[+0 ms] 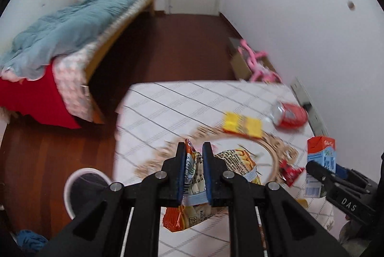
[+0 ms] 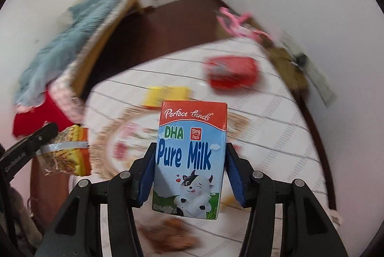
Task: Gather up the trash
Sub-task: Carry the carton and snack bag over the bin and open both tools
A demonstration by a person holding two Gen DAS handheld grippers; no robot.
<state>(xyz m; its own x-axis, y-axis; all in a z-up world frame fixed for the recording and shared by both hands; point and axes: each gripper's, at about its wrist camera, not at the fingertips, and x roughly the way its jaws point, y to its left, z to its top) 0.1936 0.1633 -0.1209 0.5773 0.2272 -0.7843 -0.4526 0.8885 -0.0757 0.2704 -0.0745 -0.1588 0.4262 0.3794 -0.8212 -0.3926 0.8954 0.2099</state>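
Jaws of left gripper [image 1: 194, 149] clench a snack wrapper [image 1: 192, 175]; right gripper [image 2: 189, 149] grips milk carton [image 2: 192, 156]. Red can [image 1: 290, 115], yellow packet [image 1: 242, 125] remain on table [image 1: 168, 101], upper right.

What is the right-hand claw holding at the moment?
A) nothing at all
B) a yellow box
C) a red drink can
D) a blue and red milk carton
D: in the right wrist view the right gripper has its blue pads pressed on both sides of the milk carton, printed "Pure Milk", while the red can and the yellow box lie on the table beyond it.
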